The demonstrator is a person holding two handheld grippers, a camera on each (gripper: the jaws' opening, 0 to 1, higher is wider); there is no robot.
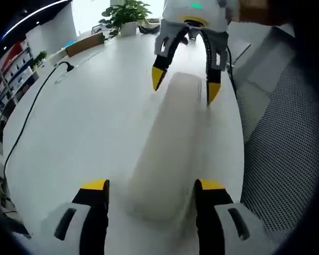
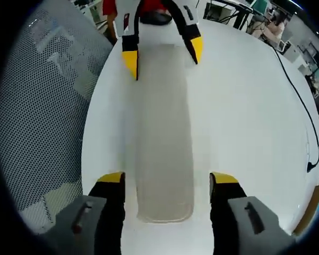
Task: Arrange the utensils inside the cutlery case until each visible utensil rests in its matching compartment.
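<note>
At opposite case ends: left hand-held gripper, right hand-held gripper, both jaws apart, straddling.

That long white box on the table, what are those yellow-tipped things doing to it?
A person is holding one set of tongs in each hand, one at each end of the long closed cutlery case on the white table. The left tongs and the right tongs are both open, with the case's ends between their tips. No utensils can be seen yet.
</note>
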